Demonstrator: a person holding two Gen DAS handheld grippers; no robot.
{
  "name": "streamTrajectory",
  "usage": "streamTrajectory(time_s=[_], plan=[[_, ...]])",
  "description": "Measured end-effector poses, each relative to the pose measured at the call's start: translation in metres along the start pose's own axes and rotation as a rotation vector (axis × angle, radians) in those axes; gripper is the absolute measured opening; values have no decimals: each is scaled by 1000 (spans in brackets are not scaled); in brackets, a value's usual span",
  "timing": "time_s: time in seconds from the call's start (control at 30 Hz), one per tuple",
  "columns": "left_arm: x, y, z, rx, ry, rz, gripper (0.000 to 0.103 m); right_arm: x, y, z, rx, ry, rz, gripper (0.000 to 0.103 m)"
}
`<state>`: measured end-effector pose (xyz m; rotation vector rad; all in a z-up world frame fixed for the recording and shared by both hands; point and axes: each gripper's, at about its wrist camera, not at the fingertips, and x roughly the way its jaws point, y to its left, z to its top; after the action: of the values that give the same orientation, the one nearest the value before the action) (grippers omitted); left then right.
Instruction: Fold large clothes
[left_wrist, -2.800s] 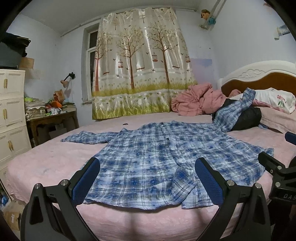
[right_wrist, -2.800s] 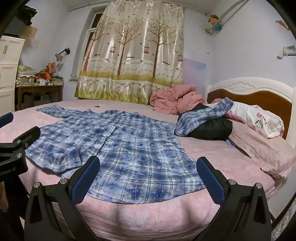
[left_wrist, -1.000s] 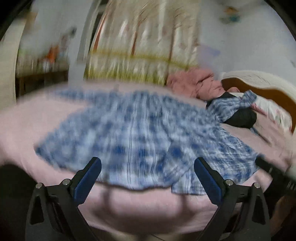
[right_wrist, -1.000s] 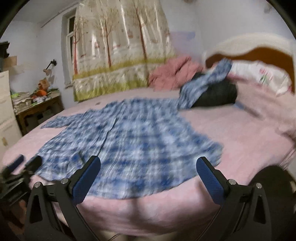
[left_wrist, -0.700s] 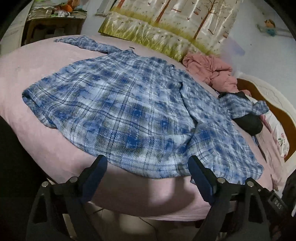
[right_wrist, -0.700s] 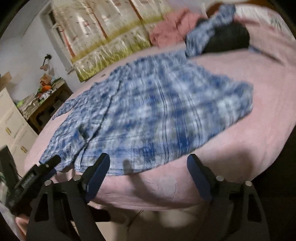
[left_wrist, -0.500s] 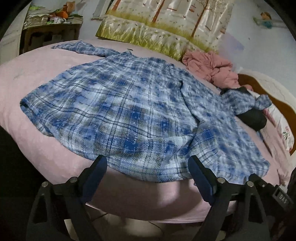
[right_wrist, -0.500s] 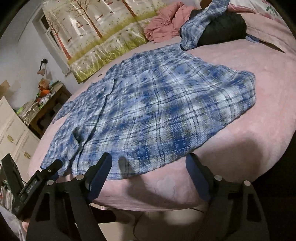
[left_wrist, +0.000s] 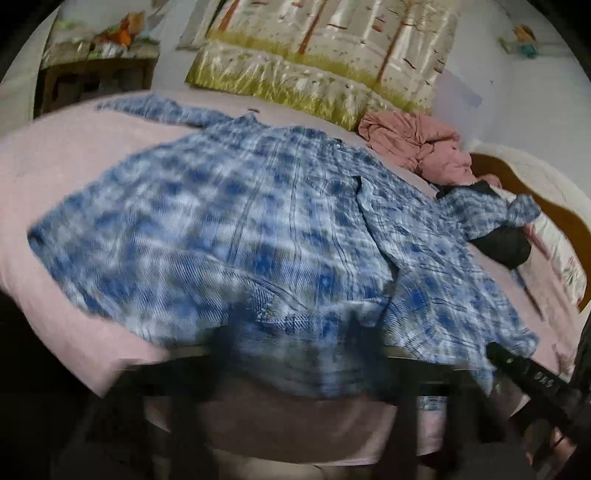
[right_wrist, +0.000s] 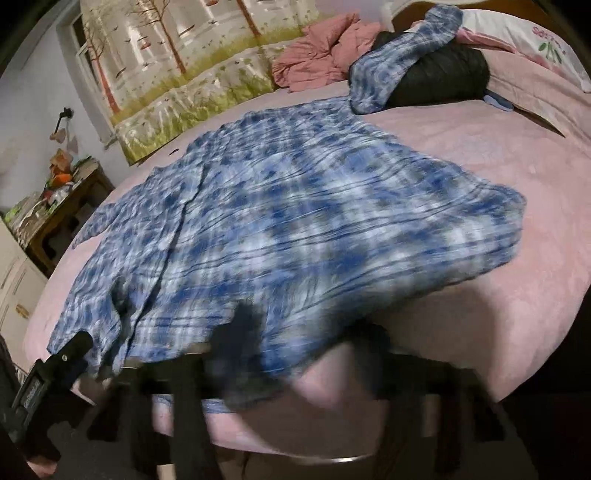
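A large blue and white plaid shirt (left_wrist: 266, 229) lies spread flat on the pink bed (left_wrist: 85, 147), its hem at the near edge. It also shows in the right wrist view (right_wrist: 295, 221). My left gripper (left_wrist: 291, 354) is at the shirt's hem, its fingers a dark blur closer together than before, with hem cloth between them. My right gripper (right_wrist: 306, 354) is at the hem further right, also blurred, with cloth between its fingers. Blur hides whether either has closed on the cloth. One sleeve (left_wrist: 155, 107) lies out at the far left; the other sleeve (right_wrist: 399, 62) drapes over a black bundle.
A crumpled pink quilt (left_wrist: 417, 147) and a black bundle (right_wrist: 439, 77) lie near the headboard (left_wrist: 535, 188), with pillows (right_wrist: 543, 70) beside them. A tree-print curtain (left_wrist: 325, 48) hangs behind the bed. A cluttered wooden side table (right_wrist: 62, 206) stands at the left.
Both grippers have dropped to the near edge of the bed and onto the shirt's hem. Their fingers have drawn closer together and are now motion-blurred.
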<state>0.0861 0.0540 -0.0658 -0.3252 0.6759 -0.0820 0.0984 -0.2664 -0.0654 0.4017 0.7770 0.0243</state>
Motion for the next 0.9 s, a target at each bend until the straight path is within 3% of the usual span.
streamTrajectory(time_s=[0.13,0.2,0.33,0.43,0.5,0.63,0.77,0.83,0.9], plan=[[3,5,5,-1,16,-10,16,-3,-6,5,11,4,44,5],[-5,4,11,7,-17,-14,9,-6,-2,10,-20,-6,41,3],[-24,-20,31,156,-102,30,5,-16,16,23,-122,-6,5,3],[-29,-45,56,308,-143,92,5,-26,30,42,-194,-40,6,3],[-23,-56,75,351,-142,138,5,-20,35,59,-222,-38,25,3],[4,-68,119,398,-124,157,5,9,44,98,-266,-16,28,3],[35,-55,145,336,-48,31,5,43,53,129,-291,19,23,3],[35,-55,143,348,-71,6,7,62,56,140,-303,26,7,3],[35,-56,136,396,-81,9,24,83,56,152,-314,35,-17,3]])
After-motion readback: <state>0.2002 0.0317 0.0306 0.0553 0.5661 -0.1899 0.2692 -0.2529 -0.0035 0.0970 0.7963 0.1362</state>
